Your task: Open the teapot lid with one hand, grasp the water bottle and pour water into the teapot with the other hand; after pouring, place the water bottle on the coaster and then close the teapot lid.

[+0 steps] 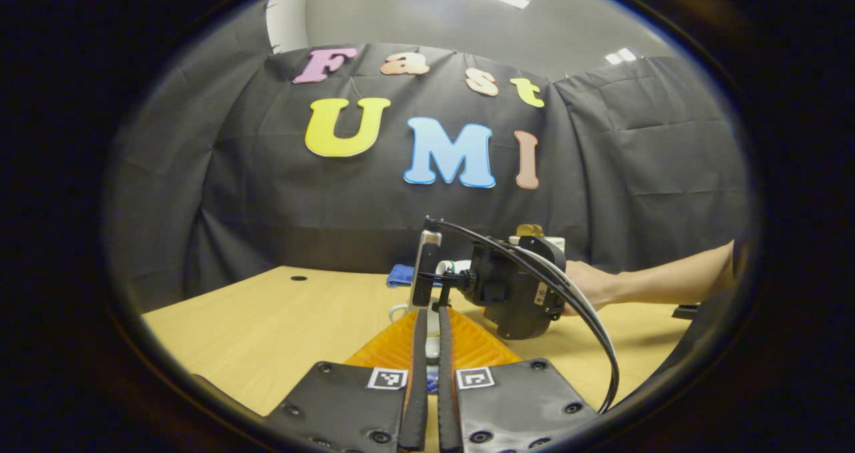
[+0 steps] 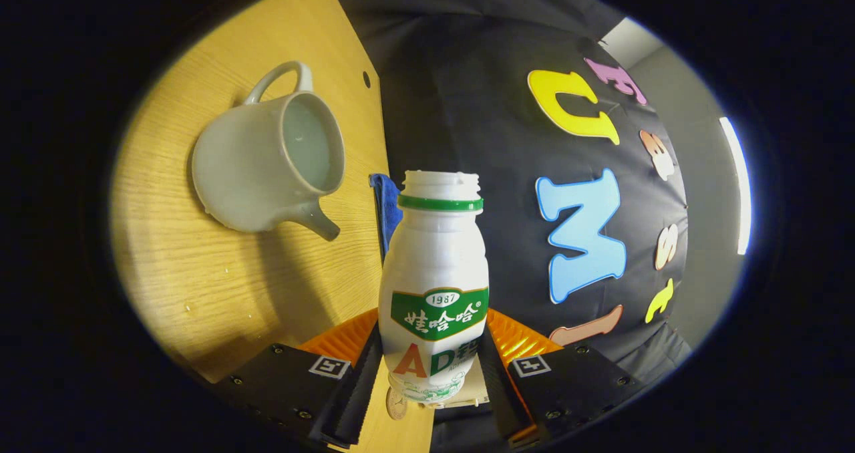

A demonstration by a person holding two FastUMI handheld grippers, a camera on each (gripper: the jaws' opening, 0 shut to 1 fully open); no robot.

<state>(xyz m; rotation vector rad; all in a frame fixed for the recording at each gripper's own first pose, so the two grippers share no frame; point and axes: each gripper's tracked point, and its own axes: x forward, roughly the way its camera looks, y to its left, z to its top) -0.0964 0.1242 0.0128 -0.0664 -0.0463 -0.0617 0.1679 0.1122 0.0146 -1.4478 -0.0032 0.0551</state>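
The white teapot [image 2: 267, 166] stands on the wooden table with its top open, the pale inside showing. My right gripper [image 2: 433, 346] is shut on a white water bottle [image 2: 434, 252] with a green label and no cap. The gripper is rolled so the table looks upright; the bottle's mouth sits beside the teapot's spout, and no water stream shows. My left gripper [image 1: 431, 316] has its fingers nearly together with a small white piece [image 1: 433, 349] between them, seemingly the teapot lid. Beyond it are the right gripper's black body [image 1: 514, 286] and the teapot's handle [image 1: 399, 311].
A hand [image 1: 591, 284] and forearm reach in from the right holding the right gripper. A blue cloth [image 2: 384, 206] lies at the table's back edge by the black wall. A few small drops [image 2: 220, 272] dot the wood near the teapot.
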